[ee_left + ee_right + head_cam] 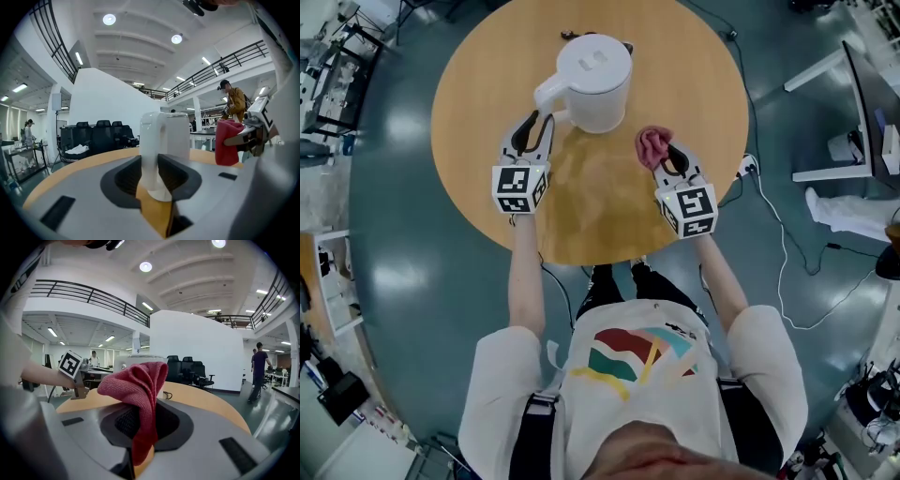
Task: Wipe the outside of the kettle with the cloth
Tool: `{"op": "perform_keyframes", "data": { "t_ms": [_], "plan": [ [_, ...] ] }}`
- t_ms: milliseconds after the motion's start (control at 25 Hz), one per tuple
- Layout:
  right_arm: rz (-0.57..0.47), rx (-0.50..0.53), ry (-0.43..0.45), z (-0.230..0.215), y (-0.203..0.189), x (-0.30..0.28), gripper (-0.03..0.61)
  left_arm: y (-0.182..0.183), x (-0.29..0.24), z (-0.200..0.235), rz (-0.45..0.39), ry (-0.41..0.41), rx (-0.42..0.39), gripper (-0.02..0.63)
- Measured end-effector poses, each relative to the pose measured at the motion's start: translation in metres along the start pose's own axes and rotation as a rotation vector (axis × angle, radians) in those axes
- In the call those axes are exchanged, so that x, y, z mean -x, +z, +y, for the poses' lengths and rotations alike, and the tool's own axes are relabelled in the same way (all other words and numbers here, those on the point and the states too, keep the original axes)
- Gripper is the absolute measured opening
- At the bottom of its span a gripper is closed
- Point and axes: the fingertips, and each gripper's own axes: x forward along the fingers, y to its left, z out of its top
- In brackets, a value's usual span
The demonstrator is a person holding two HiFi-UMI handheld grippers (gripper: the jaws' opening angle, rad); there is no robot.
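A white kettle (593, 80) with its lid on stands at the far side of the round wooden table (600, 220). Its handle (546, 96) points toward my left gripper (536, 124). In the left gripper view the handle (151, 140) fills the gap between the jaws of the left gripper (150, 161), and both pads touch it. My right gripper (667, 157) is shut on a bunched red cloth (652, 144), held just right of the kettle and apart from it. In the right gripper view the cloth (140, 390) hangs out of the jaws and hides most of the kettle (133, 360).
A black cable (574, 36) lies on the table behind the kettle. White desks (853, 112) and loose cables (787, 234) are on the floor to the right. Office chairs (190, 369) and a walking person (258, 371) are far off.
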Motion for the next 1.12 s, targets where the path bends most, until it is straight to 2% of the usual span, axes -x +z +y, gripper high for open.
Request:
{"op": "perform_keyframes", "data": {
  "t_ms": [160, 280, 360, 600, 760, 800, 840, 1040, 1120],
  "plan": [
    [0.001, -0.011, 0.014, 0.015, 0.005, 0.005, 0.048, -0.002, 0.024, -0.032, -0.012, -0.054, 0.002, 0.146],
    [0.006, -0.003, 0.024, 0.018, 0.008, 0.014, 0.046, 0.005, 0.034, -0.039, -0.062, -0.036, -0.010, 0.140],
    [0.006, 0.005, 0.022, 0.013, 0.009, 0.021, 0.048, 0.011, 0.034, -0.040, -0.086, -0.048, 0.016, 0.141],
    [-0.009, -0.016, -0.016, -0.004, 0.015, 0.034, 0.048, 0.014, 0.030, -0.034, -0.062, -0.073, 0.057, 0.143],
    [-0.007, -0.017, -0.017, -0.004, 0.016, 0.035, 0.046, 0.015, 0.030, -0.038, -0.062, -0.067, 0.019, 0.144],
    [-0.007, -0.018, -0.015, -0.003, 0.016, 0.036, 0.046, 0.013, 0.029, -0.039, -0.057, -0.061, 0.015, 0.184],
    [-0.007, -0.018, -0.013, -0.002, 0.016, 0.037, 0.048, 0.011, 0.027, -0.040, -0.049, -0.061, 0.019, 0.250],
    [0.000, -0.014, -0.016, 0.000, 0.015, 0.041, 0.048, 0.001, 0.019, -0.044, 0.024, -0.085, 0.011, 0.259],
    [-0.001, -0.017, -0.023, 0.000, 0.015, 0.042, 0.048, 0.003, 0.022, -0.051, 0.027, -0.117, 0.046, 0.258]
  ]
}}
